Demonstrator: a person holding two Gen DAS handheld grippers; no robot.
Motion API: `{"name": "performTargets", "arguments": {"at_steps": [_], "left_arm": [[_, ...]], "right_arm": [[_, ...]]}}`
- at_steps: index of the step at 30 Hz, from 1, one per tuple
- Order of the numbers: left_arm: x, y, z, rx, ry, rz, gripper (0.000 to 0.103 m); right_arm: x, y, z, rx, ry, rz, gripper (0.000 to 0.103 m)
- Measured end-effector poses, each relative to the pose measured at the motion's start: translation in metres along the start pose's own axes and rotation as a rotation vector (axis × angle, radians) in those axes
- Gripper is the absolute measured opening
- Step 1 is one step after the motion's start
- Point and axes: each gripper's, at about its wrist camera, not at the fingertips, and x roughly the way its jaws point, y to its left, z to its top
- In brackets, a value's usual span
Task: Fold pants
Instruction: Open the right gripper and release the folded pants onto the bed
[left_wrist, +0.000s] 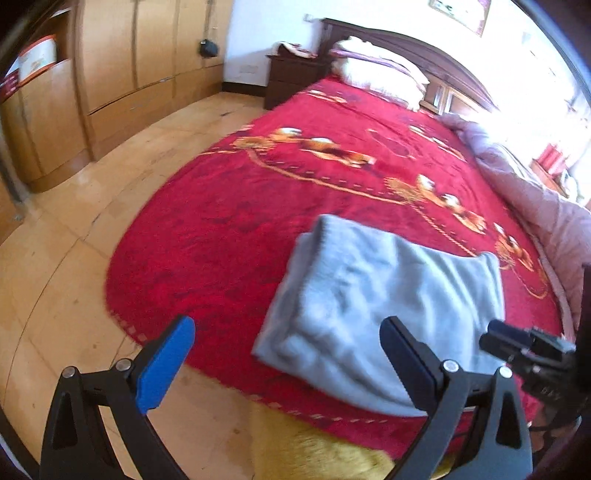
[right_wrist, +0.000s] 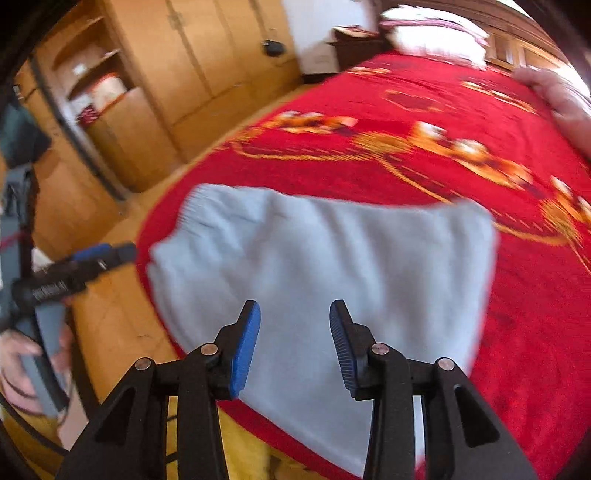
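Two grippers: both in view, neither holding cloth.
Left gripper (left_wrist: 288, 354): jaws spread wide, nothing between the blue pads; it hangs over the near-left edge of the bed, with the floor (left_wrist: 74, 229) under its left finger. Seen also from the right wrist view, at the far left, gripped by the person's hand (right_wrist: 22, 362).
Right gripper (right_wrist: 294, 343): jaws parted to a moderate gap, empty; it hovers directly above the near half of the pants, apart from the fabric as far as can be told.
Pants (right_wrist: 332, 266): light grey, lying in a compact squarish bundle on the red bedspread (left_wrist: 229, 229), close to the bed's near edge; ribbed band visible at the far-left corner. A near corner appears to overhang the edge slightly.
Placement reasoning: bundle sits near the edge, likely so both tools reach it without stretching across the bed.
Task standing, judged: folding looks largely complete, layers stacked and edges roughly aligned.
Risk: overhanging corner may slide off if nudged.
Image quality: motion blur; fine creases not readable.
Surroundings: pillows (left_wrist: 376, 70) at headboard, wooden wardrobe (left_wrist: 147, 48) beyond.
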Motion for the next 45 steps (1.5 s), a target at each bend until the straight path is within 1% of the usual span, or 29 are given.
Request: {"name": "performTargets", "arguments": {"at_steps": [1,2,4,5,7,9,11,12,13,15,17,20,23,25,28,30,32,34,35,37,38,40,45], "left_arm": [[0.001,-0.006,0.002,0.009,0.0,-0.006,0.094],[0.004,-0.015,0.004,0.025,0.0,-0.017,0.09],[0.011,-0.03,0.006,0.054,0.014,-0.049,0.078],[0.016,-0.036,0.006,0.065,0.022,-0.064,0.074],[0.028,-0.048,0.003,0.084,0.058,-0.085,0.062],[0.038,-0.052,-0.002,0.093,0.093,-0.087,0.059],[0.05,-0.053,-0.01,0.101,0.131,-0.059,0.058],[0.055,-0.052,-0.015,0.109,0.148,-0.037,0.055],[0.059,-0.051,-0.019,0.12,0.16,-0.02,0.048],[0.061,-0.052,-0.026,0.164,0.162,0.022,0.043],[0.059,-0.054,-0.028,0.186,0.163,0.033,0.043],[0.051,-0.053,-0.025,0.167,0.158,0.024,0.043],[0.038,-0.058,-0.012,0.153,0.102,-0.028,0.043],[0.034,-0.065,-0.001,0.162,0.065,-0.054,0.044],[0.042,-0.078,0.015,0.19,0.041,-0.069,0.043],[0.052,-0.082,0.023,0.207,0.024,-0.074,0.043],[0.066,-0.083,0.03,0.206,0.035,-0.051,0.043],[0.08,-0.079,0.034,0.186,0.052,-0.045,0.043],[0.086,-0.074,0.034,0.173,0.065,-0.049,0.041],[0.098,-0.065,0.034,0.148,0.09,-0.056,0.033],[0.101,-0.063,0.035,0.146,0.093,-0.063,0.033],[0.103,-0.061,0.034,0.147,0.094,-0.077,0.032],[0.102,-0.061,0.032,0.169,0.086,-0.07,0.032]], "right_arm": [[-0.003,-0.007,-0.004,0.013,0.002,-0.015,0.04],[-0.005,-0.015,-0.01,0.031,0.005,-0.027,0.04],[-0.008,-0.032,-0.018,0.066,0.009,-0.028,0.04],[-0.009,-0.036,-0.022,0.078,0.01,-0.026,0.04],[-0.006,-0.046,-0.027,0.106,0.012,-0.022,0.04],[-0.004,-0.05,-0.032,0.121,0.014,-0.019,0.04],[-0.001,-0.054,-0.036,0.123,0.018,-0.02,0.04],[0.001,-0.055,-0.037,0.126,0.022,-0.018,0.04],[0.004,-0.059,-0.039,0.132,0.028,-0.006,0.04],[0.008,-0.065,-0.041,0.149,0.029,0.019,0.04],[0.007,-0.069,-0.04,0.163,0.026,0.035,0.04],[0.002,-0.07,-0.035,0.159,0.003,0.03,0.04],[-0.002,-0.076,-0.023,0.162,-0.031,0.012,0.04],[-0.003,-0.079,-0.016,0.167,-0.05,-0.002,0.04],[-0.001,-0.085,0.0,0.175,-0.088,-0.018,0.039],[0.003,-0.089,0.009,0.181,-0.098,-0.019,0.034],[0.012,-0.093,0.016,0.19,-0.094,-0.027,0.034],[0.023,-0.098,0.021,0.196,-0.084,-0.038,0.034],[0.028,-0.101,0.022,0.204,-0.077,-0.048,0.032],[0.037,-0.108,0.025,0.217,-0.066,-0.058,0.025],[0.04,-0.111,0.026,0.22,-0.07,-0.064,0.022],[0.042,-0.115,0.027,0.217,-0.085,-0.066,0.02],[0.045,-0.118,0.028,0.218,-0.099,-0.056,0.02]]}}
